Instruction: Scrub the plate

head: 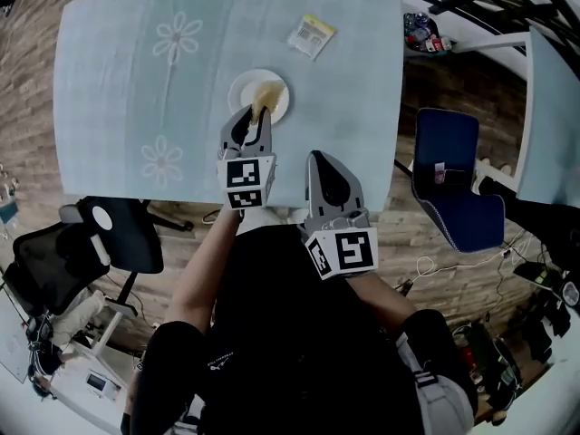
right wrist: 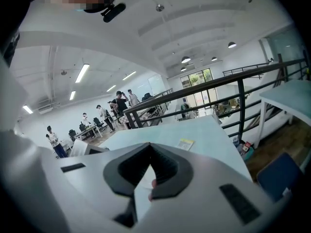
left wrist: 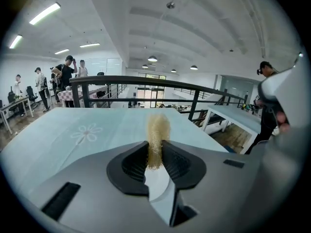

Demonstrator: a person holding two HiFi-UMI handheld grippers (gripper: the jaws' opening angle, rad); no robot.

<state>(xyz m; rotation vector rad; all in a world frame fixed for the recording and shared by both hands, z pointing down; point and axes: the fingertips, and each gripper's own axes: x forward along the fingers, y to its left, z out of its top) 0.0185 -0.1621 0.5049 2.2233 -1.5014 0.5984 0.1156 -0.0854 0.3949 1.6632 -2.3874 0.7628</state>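
A wide tabletop (head: pixel 109 107) under a pale blue cloth printed with white flowers fills the upper part of the head view, standing on a wood-look floor. A black office chair (head: pixel 127 238) stands off the near left corner and a blue chair (head: pixel 446 152) off the right edge. The person in dark clothes stands at the near edge with a tool in each hand. The left tool (head: pixel 263 113) reaches out over the tabletop to the white plate (head: pixel 241 89), which lies near the middle of the cloth, somewhat toward the near side. Its jaws are clamped on a tan scrubber (head: pixel 265 92) that sits over the right part of the plate; whether it touches the plate I cannot tell. In the left gripper view the scrubber (left wrist: pixel 158 132) stands up from between the left tool's (left wrist: pixel 155 149) pressed jaws. The right tool (head: pixel 317 157) is held to the right of the left one and nearer the body, at the tabletop's near edge, apart from the plate. In the right gripper view its jaws (right wrist: pixel 149 147) meet with nothing between them. A small yellow-and-white packet (head: pixel 311 35) lies beyond the plate to the right.
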